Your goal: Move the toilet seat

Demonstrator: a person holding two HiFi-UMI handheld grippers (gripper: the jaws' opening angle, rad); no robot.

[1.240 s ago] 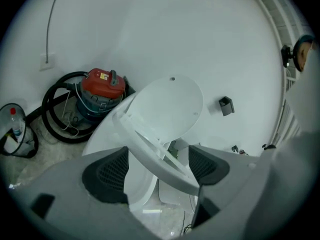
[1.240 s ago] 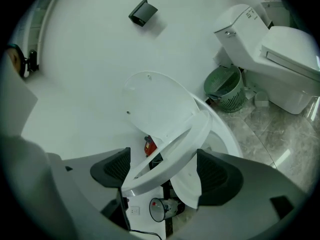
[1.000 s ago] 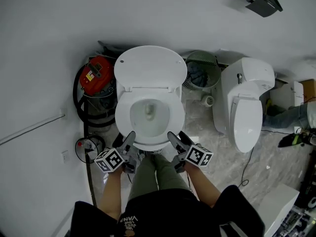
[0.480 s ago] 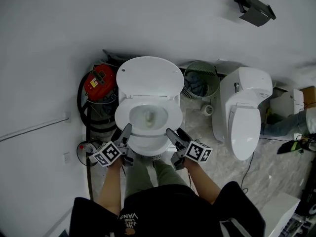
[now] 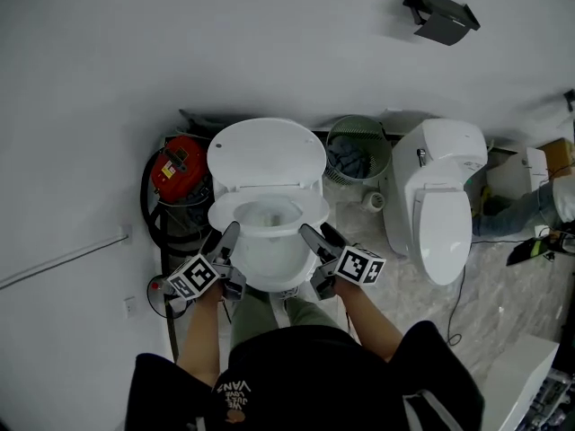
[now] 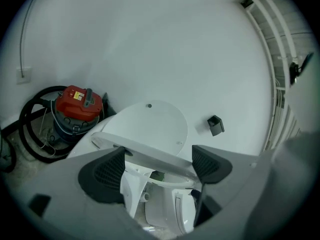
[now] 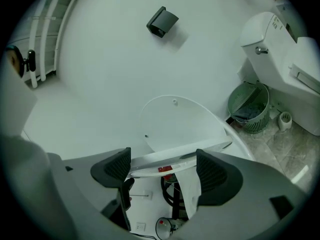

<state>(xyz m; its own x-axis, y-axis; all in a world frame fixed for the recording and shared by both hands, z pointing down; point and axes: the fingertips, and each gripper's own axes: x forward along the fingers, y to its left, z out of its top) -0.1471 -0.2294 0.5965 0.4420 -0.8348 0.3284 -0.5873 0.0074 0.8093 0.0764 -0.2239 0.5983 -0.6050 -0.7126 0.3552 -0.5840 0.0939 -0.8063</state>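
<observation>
A white toilet stands against the wall with its lid (image 5: 267, 155) upright. The toilet seat (image 5: 310, 212) is tilted up off the bowl (image 5: 269, 260) at its front. My left gripper (image 5: 225, 241) is at the seat's front left and my right gripper (image 5: 319, 238) at its front right. In the left gripper view the seat (image 6: 150, 156) runs edge-on across the gap of the left gripper (image 6: 157, 168). Those jaws are wide and opening, and the pads do not visibly press it. In the right gripper view the seat (image 7: 175, 156) likewise crosses the wide-set right gripper (image 7: 162, 170).
A red vacuum cleaner (image 5: 180, 164) with a black hose stands left of the toilet. A green basket (image 5: 358, 155) and a paper roll (image 5: 370, 200) are on its right, then a second toilet (image 5: 440, 205). A dark holder (image 5: 440, 16) hangs on the wall. My legs are against the bowl.
The seat lay flat on the bowl a second ago; now its front is raised. Both grippers have moved from the bowl's front rim up along its sides.
</observation>
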